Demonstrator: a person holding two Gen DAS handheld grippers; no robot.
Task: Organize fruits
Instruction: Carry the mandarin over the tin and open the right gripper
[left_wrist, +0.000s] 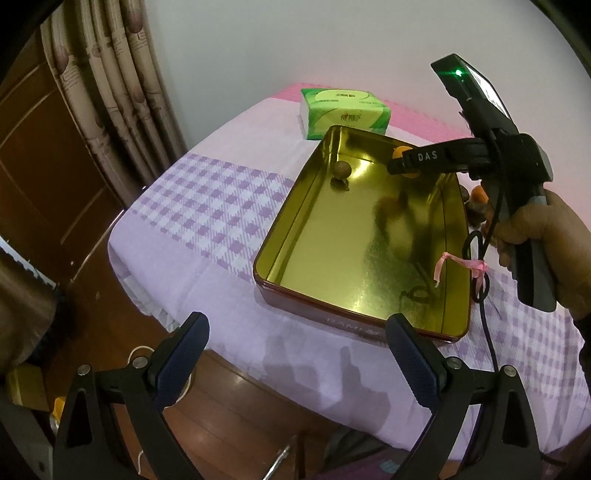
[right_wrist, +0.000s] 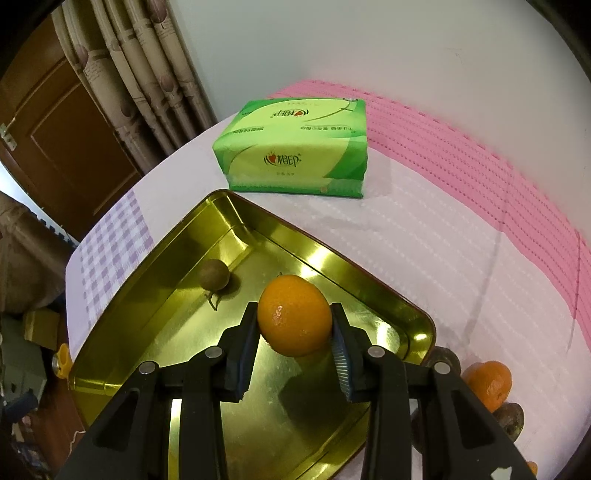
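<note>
The right gripper (right_wrist: 294, 328) pinches the orange (right_wrist: 294, 316) over the tin (right_wrist: 369, 275), near a brown fruit (right_wrist: 214, 279). Lower it to the floor before releasing. Left gripper (left_wrist: 295, 354) fingers stand open, empty.

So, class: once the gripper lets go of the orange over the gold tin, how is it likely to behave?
The orange is round, so it will probably roll on the tin's smooth, shiny floor until a wall stops it. Its skin looks glossy, so the right gripper, pinching only its sides, may slip. It could also bump the small brown fruit nearby.
</note>
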